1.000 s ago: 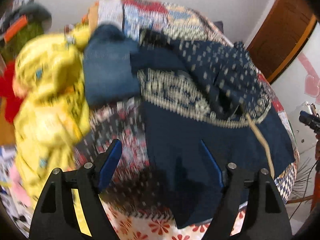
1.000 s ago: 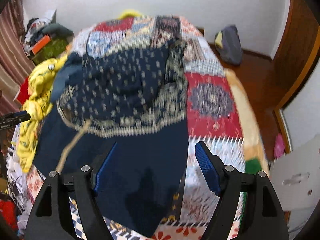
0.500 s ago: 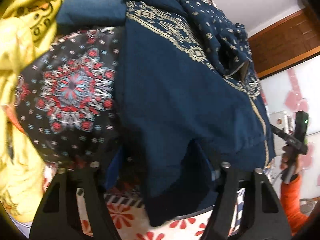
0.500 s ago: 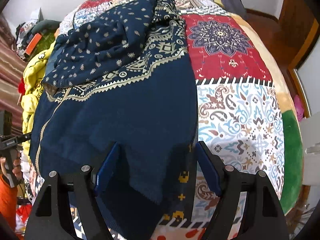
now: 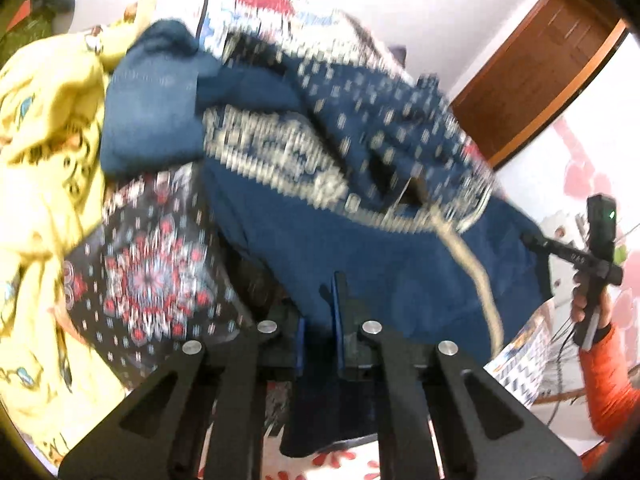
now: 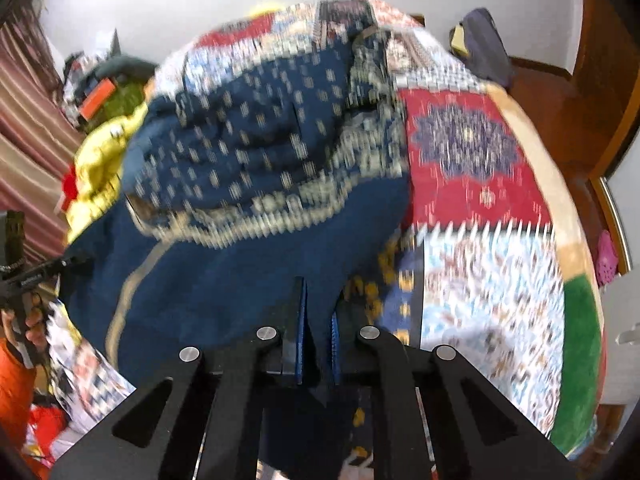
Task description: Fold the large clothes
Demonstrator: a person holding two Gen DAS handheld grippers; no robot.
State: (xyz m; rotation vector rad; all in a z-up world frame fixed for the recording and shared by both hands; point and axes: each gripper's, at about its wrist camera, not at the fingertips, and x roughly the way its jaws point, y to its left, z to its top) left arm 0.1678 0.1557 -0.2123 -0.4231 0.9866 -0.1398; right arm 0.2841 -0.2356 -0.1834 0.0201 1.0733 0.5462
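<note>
Handling this large navy cloth with the cream patterned border (image 5: 400, 264) should be easy on weight but awkward on shape — it looks soft and limp, likely to sag and slide between two holds, so the near hem corners are the sensible places to take it. It lies spread over the patchwork-quilted bed (image 6: 480, 184), its far half bunched into a dotted heap, a tan stripe running along one edge. The left tongs (image 5: 318, 316) are closing with the dark hem between their blue pads; the right tongs (image 6: 316, 320) are clamped on the same hem further along. Beside it on the bed lie a crumpled yellow printed garment (image 5: 44, 160) and folded blue denim (image 5: 148, 120) — touching its far edge.
</note>
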